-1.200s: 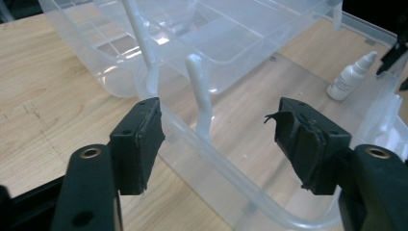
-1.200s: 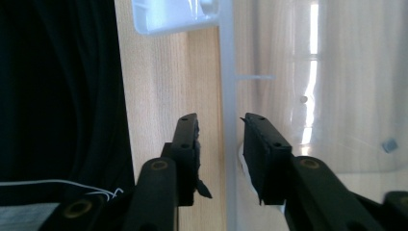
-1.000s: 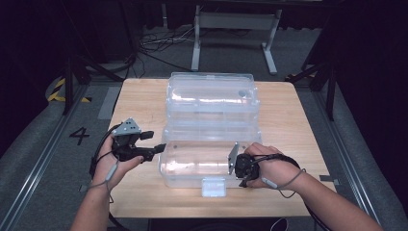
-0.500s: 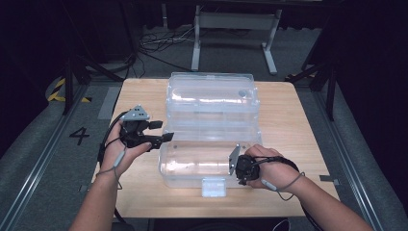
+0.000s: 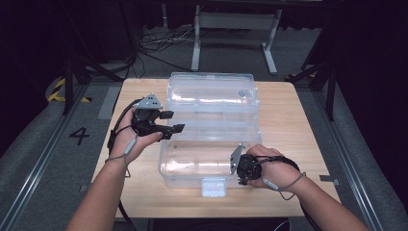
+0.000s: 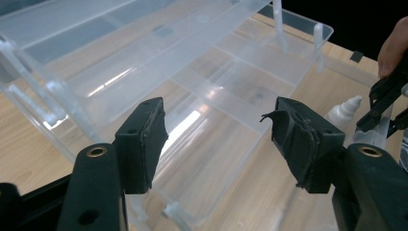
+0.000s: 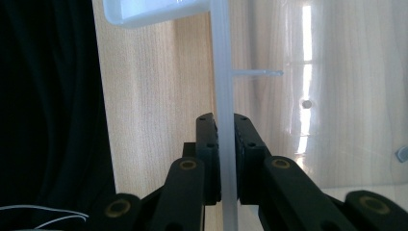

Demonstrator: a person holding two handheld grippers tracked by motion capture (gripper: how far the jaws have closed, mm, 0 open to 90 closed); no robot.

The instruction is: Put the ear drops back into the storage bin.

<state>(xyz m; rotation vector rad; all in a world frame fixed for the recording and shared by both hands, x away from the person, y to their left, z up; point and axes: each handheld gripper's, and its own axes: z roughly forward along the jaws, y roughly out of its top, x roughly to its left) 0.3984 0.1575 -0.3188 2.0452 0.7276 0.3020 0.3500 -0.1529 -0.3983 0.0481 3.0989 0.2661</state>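
Your right gripper (image 5: 239, 166) is clamping the near right wall of the clear plastic box (image 5: 210, 126), its jaws having just closed on that thin rim. Your left gripper (image 5: 168, 122) is hovering with jaws spread wide, empty, beside the box's left edge on the wooden table (image 5: 284, 115).

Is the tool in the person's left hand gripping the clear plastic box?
No, the left tool has its jaws wide apart above the clear plastic box, with neither pad touching it.
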